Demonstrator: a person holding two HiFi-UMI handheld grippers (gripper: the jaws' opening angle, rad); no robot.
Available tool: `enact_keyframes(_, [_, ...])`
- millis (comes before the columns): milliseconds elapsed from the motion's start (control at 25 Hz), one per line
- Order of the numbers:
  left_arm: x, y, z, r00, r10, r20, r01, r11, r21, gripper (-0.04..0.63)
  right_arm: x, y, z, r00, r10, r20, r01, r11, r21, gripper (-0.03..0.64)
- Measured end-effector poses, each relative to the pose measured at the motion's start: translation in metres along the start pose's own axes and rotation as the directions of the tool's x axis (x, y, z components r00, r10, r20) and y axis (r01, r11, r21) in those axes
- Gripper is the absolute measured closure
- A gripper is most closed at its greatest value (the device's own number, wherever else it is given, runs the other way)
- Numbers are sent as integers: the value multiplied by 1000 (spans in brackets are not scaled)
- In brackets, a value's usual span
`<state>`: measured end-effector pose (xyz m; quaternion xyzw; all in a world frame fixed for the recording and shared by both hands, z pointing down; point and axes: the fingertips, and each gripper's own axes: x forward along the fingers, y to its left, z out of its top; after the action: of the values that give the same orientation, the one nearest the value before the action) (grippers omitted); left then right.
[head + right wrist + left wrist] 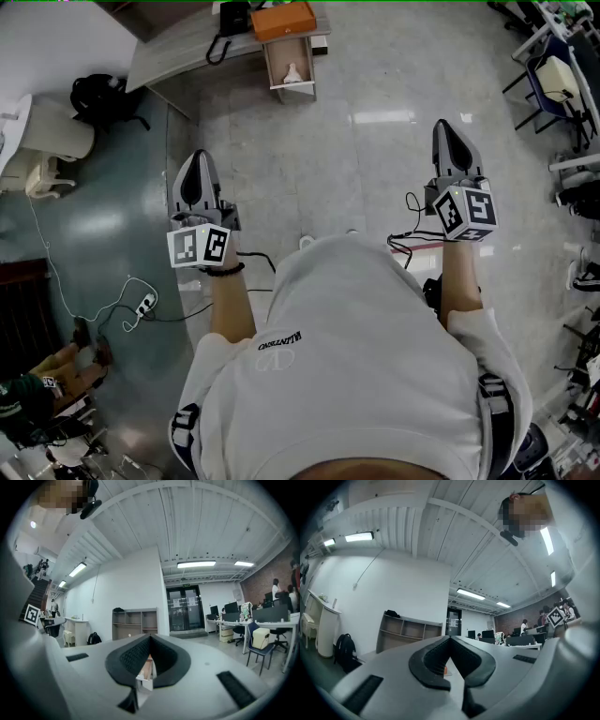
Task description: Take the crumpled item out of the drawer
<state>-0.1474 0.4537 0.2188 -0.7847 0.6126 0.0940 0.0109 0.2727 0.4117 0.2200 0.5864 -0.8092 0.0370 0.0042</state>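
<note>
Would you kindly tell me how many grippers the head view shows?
2: the left gripper at the picture's left, the right gripper at its right. None seems hidden.

You've got both grippers out in front of you over the grey floor (356, 159), well apart. The left gripper (196, 159) and right gripper (448, 131) both point away from you with jaws together and nothing in them. Way out at the far end, an open drawer (275, 61) sticks out toward you by the bench (178, 52), touching an orange box (284, 19), with a crumpled white item (293, 72) sitting inside. A black backpack (103, 98) is on the far left, and a power strip (145, 303) lies nearer on the left.
</note>
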Motion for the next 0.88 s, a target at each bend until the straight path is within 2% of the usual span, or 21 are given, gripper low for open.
enact_keyframes(240, [3, -3, 3, 1000, -7, -1, 7, 1000, 3, 595, 3, 2, 3, 1000, 9, -2, -9, 1000, 10, 617])
enact_keyframes(600, [-1, 11, -5, 999, -27, -17, 27, 999, -20, 595, 4, 15, 1, 1000, -21, -19, 21, 1000, 5, 617])
enact_keyframes(880, [-9, 33, -12, 997, -70, -36, 69, 997, -41, 595, 5, 46, -1, 999, -43, -27, 42, 999, -17, 617])
